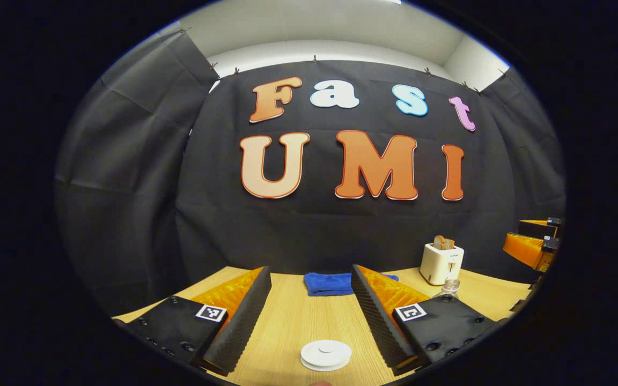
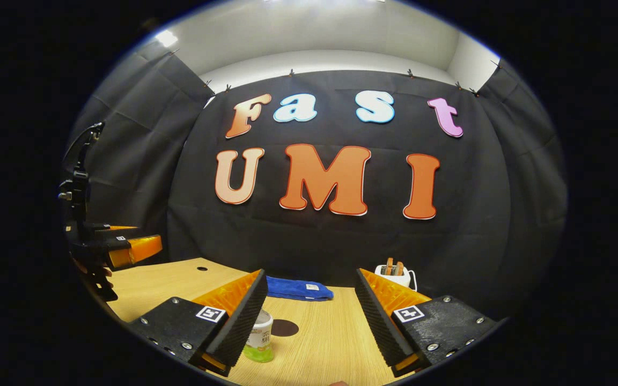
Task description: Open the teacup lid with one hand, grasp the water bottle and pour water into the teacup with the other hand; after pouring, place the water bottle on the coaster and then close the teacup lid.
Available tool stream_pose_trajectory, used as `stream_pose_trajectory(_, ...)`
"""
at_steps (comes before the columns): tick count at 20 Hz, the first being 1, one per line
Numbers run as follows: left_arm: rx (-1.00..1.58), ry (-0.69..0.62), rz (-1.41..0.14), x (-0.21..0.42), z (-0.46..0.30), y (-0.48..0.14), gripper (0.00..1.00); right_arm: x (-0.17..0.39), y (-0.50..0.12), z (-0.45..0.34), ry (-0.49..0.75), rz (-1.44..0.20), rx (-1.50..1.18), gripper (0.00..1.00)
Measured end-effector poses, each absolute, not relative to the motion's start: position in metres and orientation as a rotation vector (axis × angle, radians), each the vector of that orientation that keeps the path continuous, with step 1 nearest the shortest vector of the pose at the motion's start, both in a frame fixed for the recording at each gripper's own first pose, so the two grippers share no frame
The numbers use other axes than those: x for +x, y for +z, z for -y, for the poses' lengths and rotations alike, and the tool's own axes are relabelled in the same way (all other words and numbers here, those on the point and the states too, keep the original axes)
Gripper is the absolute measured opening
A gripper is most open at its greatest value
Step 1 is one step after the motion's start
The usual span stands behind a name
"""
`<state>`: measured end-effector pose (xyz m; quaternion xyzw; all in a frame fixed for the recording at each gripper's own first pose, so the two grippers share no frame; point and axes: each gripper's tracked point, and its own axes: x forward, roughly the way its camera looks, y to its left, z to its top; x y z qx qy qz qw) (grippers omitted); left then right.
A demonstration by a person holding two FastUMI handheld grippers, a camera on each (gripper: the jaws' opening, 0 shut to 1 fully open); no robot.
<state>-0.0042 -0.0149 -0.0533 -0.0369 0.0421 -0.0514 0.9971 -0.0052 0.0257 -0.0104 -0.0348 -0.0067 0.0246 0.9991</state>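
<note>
We hold the left gripper level above the table, jaws wide apart, teacup lid betw. them. Right gripper also spread; water bottle beside its left finger, coaster just behind.

— What is hidden on the wooden table?
— The water bottle stands partly behind the right gripper's finger.
— And the teacup?
— Beneath its white lid, cut off below.
</note>
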Motion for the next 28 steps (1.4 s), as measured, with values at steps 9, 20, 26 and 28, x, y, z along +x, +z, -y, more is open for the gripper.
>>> stream_pose_trajectory(9, -0.079, -0.198, -0.208, 0.001, 0.031, -0.138, 0.98, -0.008, -0.042, -0.028, 0.066, -0.041, -0.073, 0.98)
stream_pose_trajectory(20, 0.072, -0.258, -0.386, 0.003, 0.055, -0.221, 0.98, -0.009, -0.075, -0.029, 0.082, -0.11, -0.071, 0.98)
stream_pose_trajectory(26, 0.095, -0.267, -0.435, 0.005, 0.057, -0.24, 0.89, -0.009, -0.089, -0.036, 0.11, -0.149, -0.067, 0.98)
stream_pose_trajectory(28, 0.101, -0.27, -0.45, 0.007, 0.058, -0.243, 0.8, -0.008, -0.094, -0.035, 0.108, -0.159, -0.074, 0.98)
